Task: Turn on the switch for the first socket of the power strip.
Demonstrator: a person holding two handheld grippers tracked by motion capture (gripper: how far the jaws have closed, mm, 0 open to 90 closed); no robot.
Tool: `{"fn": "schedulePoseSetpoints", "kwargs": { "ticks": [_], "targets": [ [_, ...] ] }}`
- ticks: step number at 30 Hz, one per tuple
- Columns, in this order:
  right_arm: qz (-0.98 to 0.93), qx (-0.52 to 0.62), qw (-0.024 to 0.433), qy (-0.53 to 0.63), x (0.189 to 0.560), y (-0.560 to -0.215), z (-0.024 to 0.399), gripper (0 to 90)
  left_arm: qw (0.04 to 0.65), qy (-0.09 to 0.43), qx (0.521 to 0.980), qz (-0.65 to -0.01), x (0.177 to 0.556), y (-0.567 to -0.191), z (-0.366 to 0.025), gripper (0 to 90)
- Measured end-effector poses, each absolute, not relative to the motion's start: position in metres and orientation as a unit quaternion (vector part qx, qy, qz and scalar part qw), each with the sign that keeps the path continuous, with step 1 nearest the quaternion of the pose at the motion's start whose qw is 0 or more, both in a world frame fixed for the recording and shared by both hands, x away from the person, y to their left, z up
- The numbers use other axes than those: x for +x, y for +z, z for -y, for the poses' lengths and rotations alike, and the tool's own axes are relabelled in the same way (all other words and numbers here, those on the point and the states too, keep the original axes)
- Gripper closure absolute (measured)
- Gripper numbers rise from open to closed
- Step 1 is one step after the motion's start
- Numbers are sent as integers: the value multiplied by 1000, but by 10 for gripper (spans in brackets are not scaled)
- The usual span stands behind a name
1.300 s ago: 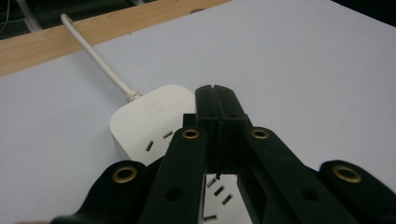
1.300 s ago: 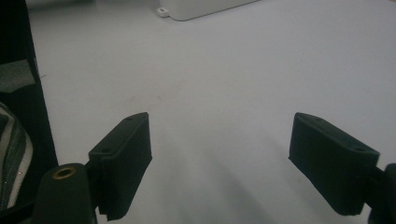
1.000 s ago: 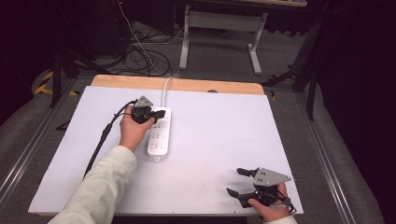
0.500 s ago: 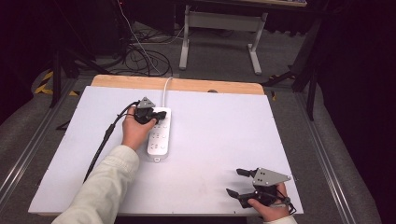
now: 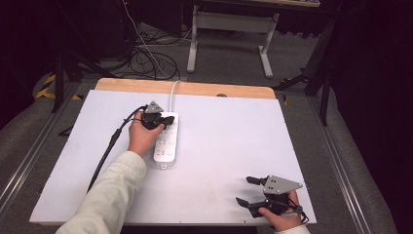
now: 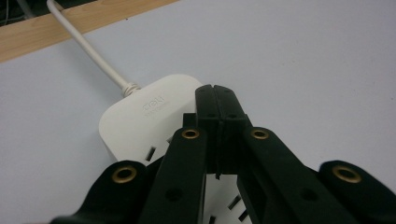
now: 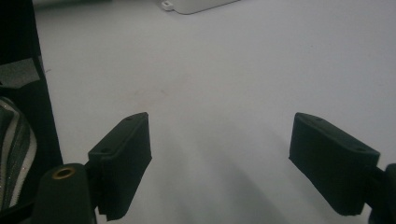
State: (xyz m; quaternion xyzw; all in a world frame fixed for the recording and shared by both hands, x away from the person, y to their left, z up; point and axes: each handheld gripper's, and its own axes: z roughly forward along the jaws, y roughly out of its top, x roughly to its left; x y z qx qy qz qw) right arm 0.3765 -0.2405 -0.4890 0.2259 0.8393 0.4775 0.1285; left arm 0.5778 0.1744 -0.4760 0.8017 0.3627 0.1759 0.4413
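White tabletop fills the scene, where my left gripper, jaws pressed together and holding nothing, rests over the cord end of the white power strip, seemingly about to press its switch, while my right gripper waits wide open, well apart.

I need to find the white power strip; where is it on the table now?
In the high view the white power strip lies left of centre on the white table, its cord toward the far wooden edge, the shut left gripper over its far end.
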Motion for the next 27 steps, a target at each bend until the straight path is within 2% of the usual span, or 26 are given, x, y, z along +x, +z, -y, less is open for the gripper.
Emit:
{"fn": "schedulePoseSetpoints", "kwargs": {
  "ticks": [27],
  "targets": [
    [-840,225,128,478,376,-489,240,212,426,179,807,-367,578,-474,-169,900]
  ]
}}
